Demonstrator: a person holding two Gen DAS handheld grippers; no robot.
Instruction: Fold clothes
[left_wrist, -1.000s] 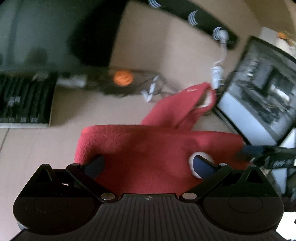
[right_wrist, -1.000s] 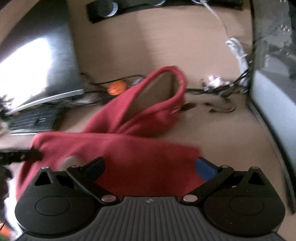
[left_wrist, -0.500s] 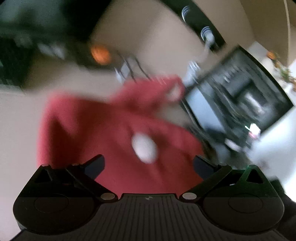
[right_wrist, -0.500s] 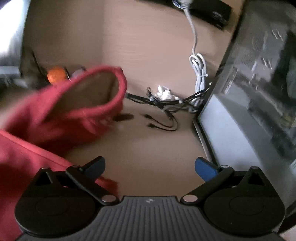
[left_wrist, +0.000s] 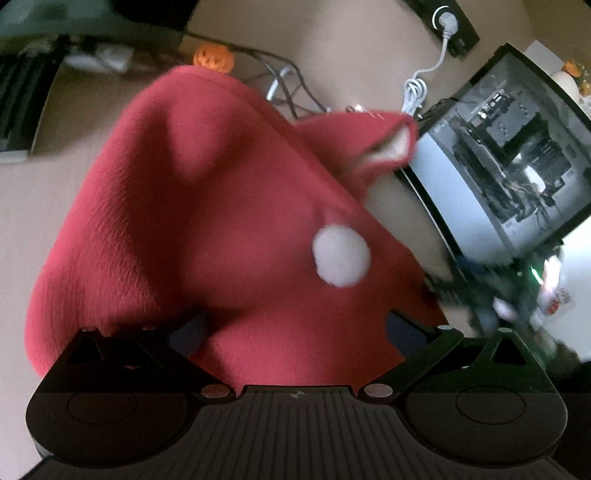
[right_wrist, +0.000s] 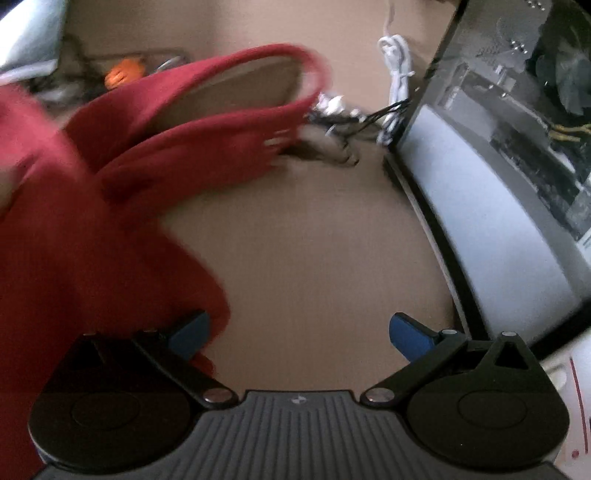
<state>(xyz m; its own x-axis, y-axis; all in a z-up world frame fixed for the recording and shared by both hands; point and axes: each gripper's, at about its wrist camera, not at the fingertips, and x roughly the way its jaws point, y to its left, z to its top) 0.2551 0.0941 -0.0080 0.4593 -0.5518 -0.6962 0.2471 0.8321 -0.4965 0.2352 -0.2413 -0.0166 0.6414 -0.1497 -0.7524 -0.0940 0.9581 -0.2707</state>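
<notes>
A red fleece garment (left_wrist: 207, 221) with a white pom-pom (left_wrist: 340, 255) lies bunched on the tan desk (left_wrist: 351, 48), its hood opening (left_wrist: 391, 146) toward the back right. My left gripper (left_wrist: 295, 328) is open, its jaws wide apart with the red fabric lying between and under them. In the right wrist view the garment (right_wrist: 92, 206) fills the left side, its hood opening (right_wrist: 251, 88) at the back. My right gripper (right_wrist: 299, 332) is open over bare desk, its left fingertip (right_wrist: 190, 332) at the fabric's edge.
A glass-sided computer case (left_wrist: 517, 162) stands at the right, also in the right wrist view (right_wrist: 517, 147). Tangled cables (right_wrist: 351, 125), a white cord (left_wrist: 417, 88), an orange pumpkin figure (left_wrist: 213, 59), a power strip (left_wrist: 450, 22) and a keyboard (left_wrist: 14, 103) line the back.
Both grippers have swung right and closer. The garment has bunched up higher in the left view. The right gripper has moved off the fabric to bare desk.
</notes>
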